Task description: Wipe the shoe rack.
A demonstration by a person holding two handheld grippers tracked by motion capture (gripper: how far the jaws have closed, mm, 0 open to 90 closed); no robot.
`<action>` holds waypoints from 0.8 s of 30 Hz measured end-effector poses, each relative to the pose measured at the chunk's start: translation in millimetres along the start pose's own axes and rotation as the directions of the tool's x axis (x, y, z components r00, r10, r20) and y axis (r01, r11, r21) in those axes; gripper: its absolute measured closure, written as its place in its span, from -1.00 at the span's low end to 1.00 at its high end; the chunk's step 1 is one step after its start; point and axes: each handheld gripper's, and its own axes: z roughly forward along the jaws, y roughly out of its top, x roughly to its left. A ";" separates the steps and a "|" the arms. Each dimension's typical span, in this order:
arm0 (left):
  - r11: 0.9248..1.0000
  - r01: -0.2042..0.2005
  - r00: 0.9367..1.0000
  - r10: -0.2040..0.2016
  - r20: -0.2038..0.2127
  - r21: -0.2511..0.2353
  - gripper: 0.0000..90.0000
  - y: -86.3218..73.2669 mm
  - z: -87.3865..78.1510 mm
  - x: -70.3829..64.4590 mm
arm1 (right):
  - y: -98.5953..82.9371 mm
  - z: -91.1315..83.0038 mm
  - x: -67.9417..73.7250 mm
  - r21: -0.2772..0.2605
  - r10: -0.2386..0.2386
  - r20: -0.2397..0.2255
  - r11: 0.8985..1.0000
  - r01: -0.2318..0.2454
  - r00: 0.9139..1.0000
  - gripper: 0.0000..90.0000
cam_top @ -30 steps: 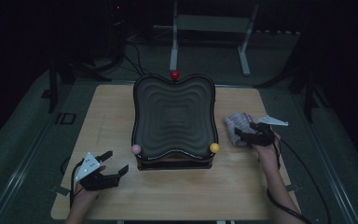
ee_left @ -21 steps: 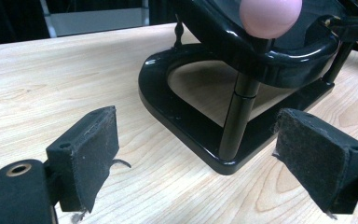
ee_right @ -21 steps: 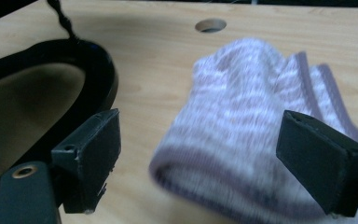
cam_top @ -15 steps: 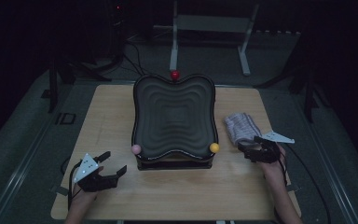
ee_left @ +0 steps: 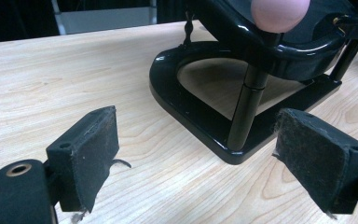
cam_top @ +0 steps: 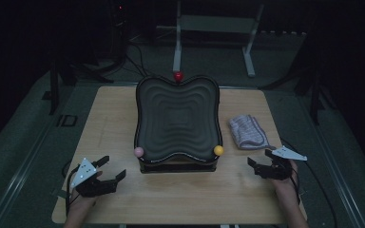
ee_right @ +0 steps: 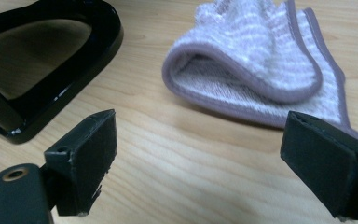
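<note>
Though within easy reach of the folded striped cloth (cam_top: 248, 132), held the right gripper (cam_top: 259, 164) just short of it, jaws spread wide and empty, likely lined up for a grab at the near fold. Parked the left gripper (cam_top: 109, 168) released too, low by the black wavy tray (cam_top: 178, 118), out of the way. Lay flat on the wooden table (cam_top: 114, 118), right of the tray; long axis pointed away from the person, slightly slanted.

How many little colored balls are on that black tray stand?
3: a red ball at the far edge, a pink ball at the near left corner, a yellow ball at the near right.
</note>
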 end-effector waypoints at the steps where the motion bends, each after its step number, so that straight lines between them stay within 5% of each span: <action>1: 1.000 0.001 1.000 -0.001 -0.001 0.002 -0.69 -0.1 0.1 0.3 | -1.5 -1.2 -0.4 -0.002 0.001 0.004 1.000 -0.001 1.000 -0.76; 24: 1.000 0.004 1.000 -0.004 -0.025 0.009 -0.69 -4.6 1.0 5.8 | -19.7 -11.4 5.3 -0.037 -0.063 0.115 0.997 0.067 0.991 -0.76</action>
